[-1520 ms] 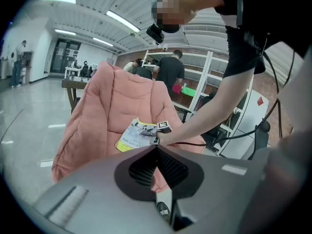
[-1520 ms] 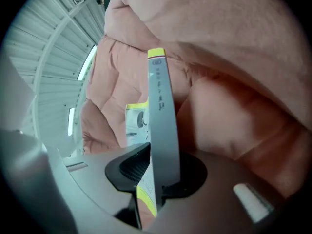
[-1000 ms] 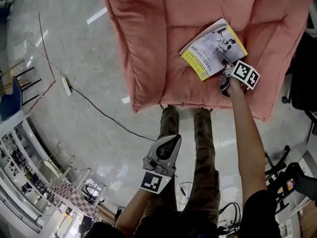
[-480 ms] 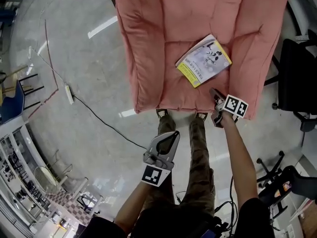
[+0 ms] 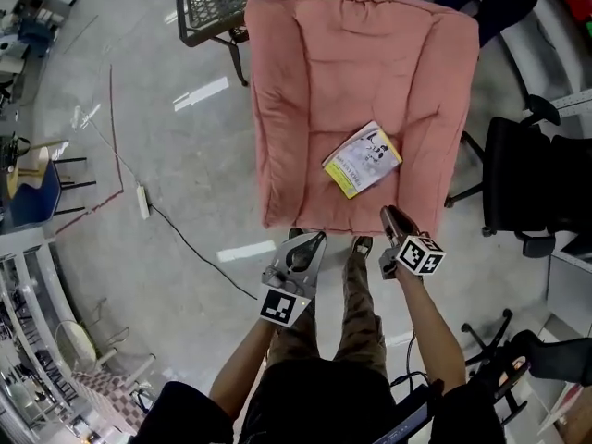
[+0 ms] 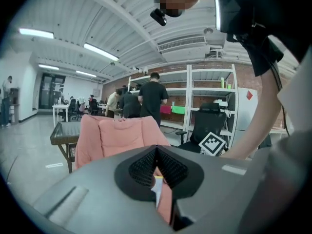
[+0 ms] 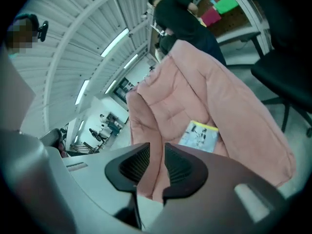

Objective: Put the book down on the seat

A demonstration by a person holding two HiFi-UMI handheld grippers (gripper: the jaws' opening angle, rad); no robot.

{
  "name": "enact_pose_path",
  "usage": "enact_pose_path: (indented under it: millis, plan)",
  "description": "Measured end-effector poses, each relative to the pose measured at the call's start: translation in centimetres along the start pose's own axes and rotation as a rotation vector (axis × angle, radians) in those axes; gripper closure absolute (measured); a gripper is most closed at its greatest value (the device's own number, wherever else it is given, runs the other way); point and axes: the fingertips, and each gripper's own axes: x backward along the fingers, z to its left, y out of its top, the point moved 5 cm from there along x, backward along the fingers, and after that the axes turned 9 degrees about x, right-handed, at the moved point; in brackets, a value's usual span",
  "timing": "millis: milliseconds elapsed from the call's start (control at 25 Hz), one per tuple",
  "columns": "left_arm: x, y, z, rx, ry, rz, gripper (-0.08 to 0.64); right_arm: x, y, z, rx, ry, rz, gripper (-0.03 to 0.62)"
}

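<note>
As the book (image 5: 362,159) lies slantwise on the seat (image 5: 314,91) just beyond my right tool (image 5: 389,216), that tool's empty jaws have just been closing, narrowly apart, while my left tool (image 5: 313,240) is closed.

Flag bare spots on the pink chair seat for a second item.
Free: seat cushion left of the book, up to the left bolster; a narrower strip behind the book, before the backrest rises. Crowded: right half, where the book lies near the right bolster; black office chair close beside.
</note>
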Motion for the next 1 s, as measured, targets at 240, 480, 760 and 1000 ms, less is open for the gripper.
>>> enact_pose_path:
  millis: [240,480,760,1000]
  plan:
    - [0.8,7.8,-1.6,-0.076,-0.017,-0.082,0.563,4.6,9.1,8.6,0.280,0.062,-0.147,0.508]
    - [0.9,13.4,-3.0,-0.127,-0.036,-0.137,0.562,9.7,16.4,14.9,0.453,0.111,-0.292,0.511]
    - [2.5,18.8,-4.0,-0.159,-0.065,-0.212,0.563,14.6,20.8,22.4,0.606,0.143,-0.417,0.511]
    - [3.1,21.5,-4.4,-0.200,-0.056,-0.252,0.563,16.6,22.3,26.3,0.705,0.169,-0.475,0.515]
